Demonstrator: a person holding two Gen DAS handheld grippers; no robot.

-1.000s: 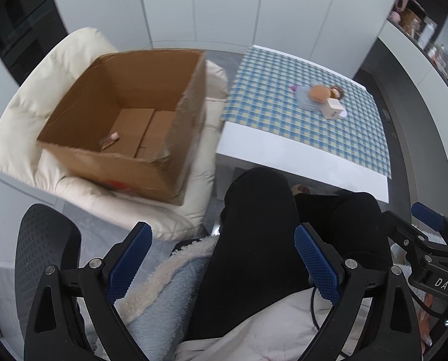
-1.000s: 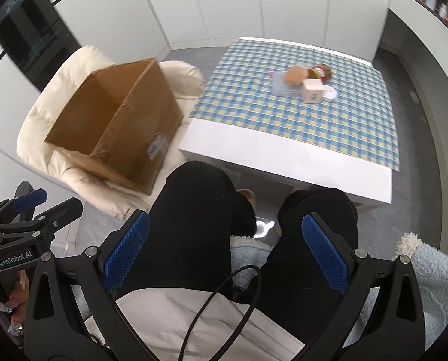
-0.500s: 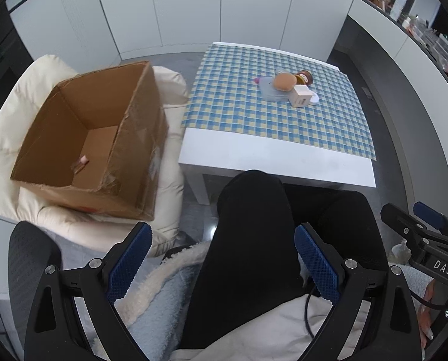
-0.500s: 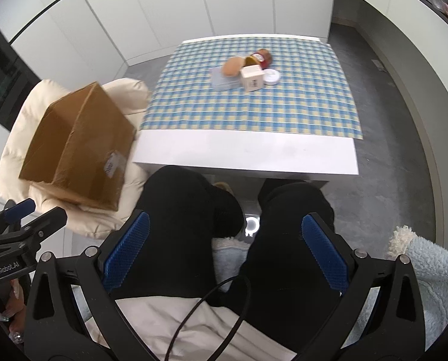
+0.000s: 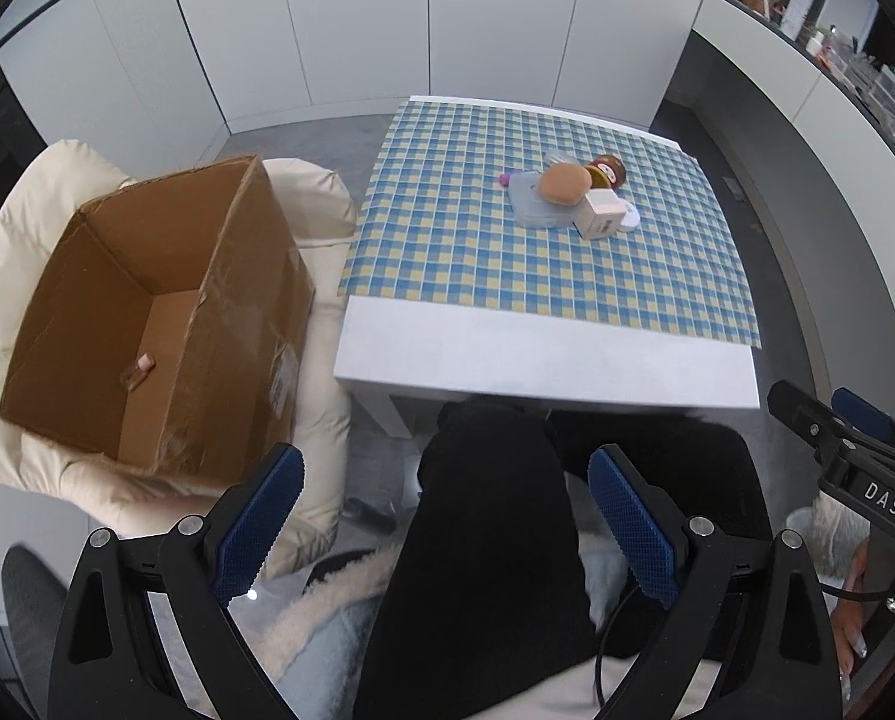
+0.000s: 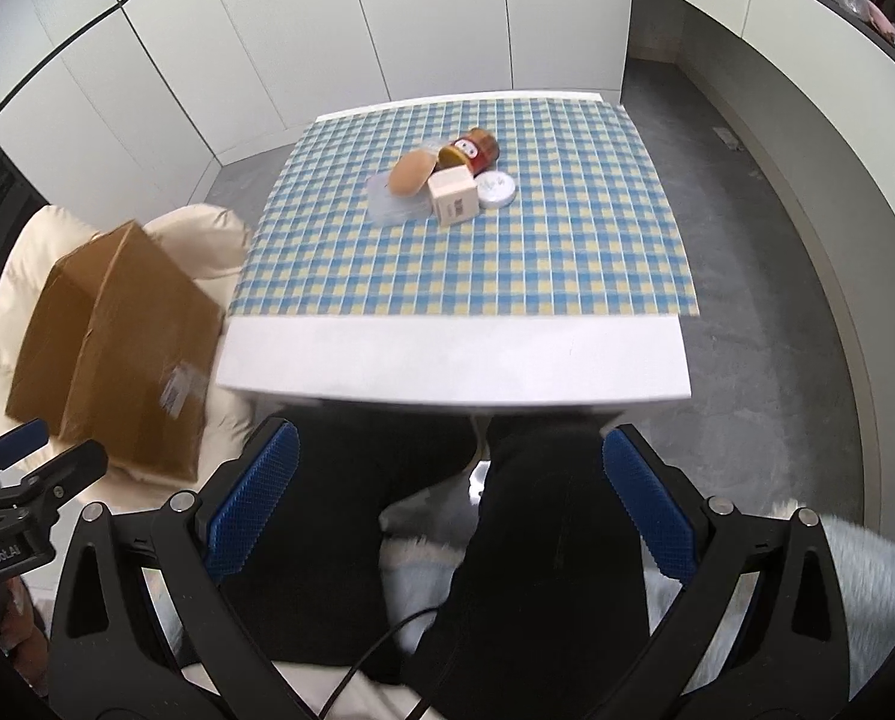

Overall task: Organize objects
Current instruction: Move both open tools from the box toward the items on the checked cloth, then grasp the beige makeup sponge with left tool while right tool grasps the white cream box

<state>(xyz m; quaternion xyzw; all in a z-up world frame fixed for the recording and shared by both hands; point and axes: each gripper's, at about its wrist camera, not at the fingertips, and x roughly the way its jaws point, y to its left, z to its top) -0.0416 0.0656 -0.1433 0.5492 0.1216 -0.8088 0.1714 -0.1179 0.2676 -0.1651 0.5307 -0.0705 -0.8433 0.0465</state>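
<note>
A white table with a blue-and-yellow checked cloth stands ahead of both grippers, beyond the person's black-clad knees. Ahead and to the left of the left gripper, a cream padded chair carries an open cardboard box, just beside the table's left edge; a small pinkish item lies on the box floor, too small to identify. The left gripper hangs low over the lap with its blue-padded fingers spread wide and nothing between them. The right gripper is likewise wide apart and empty above the knees. Far ahead of both, near the middle of the cloth, sits a tight cluster of things touching one another: a clear flat container, a tan bun-shaped object resting on it, a small white box, a red-brown jar lying on its side, and a white round tin.
</note>
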